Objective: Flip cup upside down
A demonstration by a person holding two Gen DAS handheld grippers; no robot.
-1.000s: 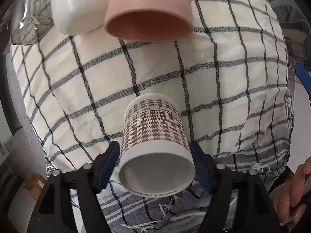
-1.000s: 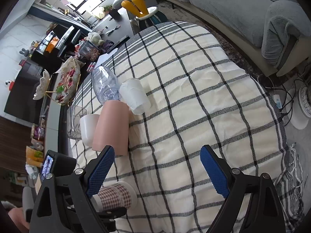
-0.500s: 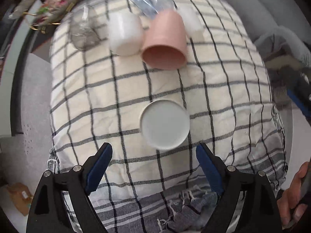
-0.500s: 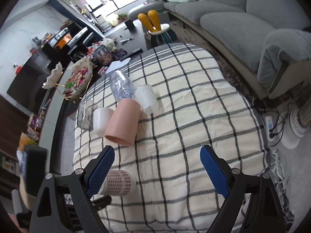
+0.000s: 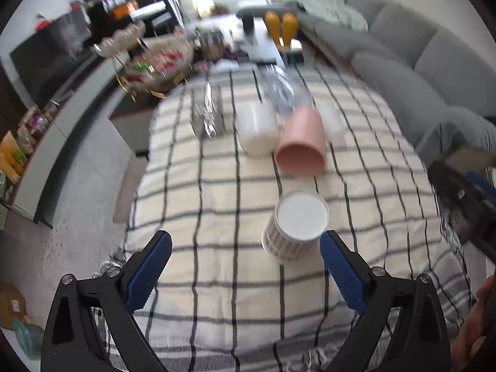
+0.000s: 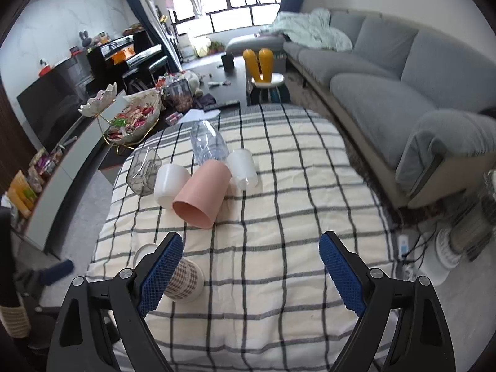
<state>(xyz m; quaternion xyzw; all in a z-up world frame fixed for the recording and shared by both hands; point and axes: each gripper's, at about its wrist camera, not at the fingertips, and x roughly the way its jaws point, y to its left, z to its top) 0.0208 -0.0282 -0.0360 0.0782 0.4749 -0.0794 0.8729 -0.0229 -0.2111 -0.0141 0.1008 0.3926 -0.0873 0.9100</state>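
Left wrist view: the left gripper [image 5: 245,262] hangs spread wide and empty above the checked counter [image 5: 217,192], the patterned paper cup [image 5: 296,228] standing upside down just beyond its right finger. Right gripper [image 6: 249,268] likewise gapes, holding nothing.

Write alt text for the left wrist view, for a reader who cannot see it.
A checked brown-and-white paper cup stands upside down, white base up, on a cream tablecloth with dark grid lines, just beyond the open blue-padded left gripper, which holds nothing. Farther back a pink plastic cup lies on its side beside a white cup.
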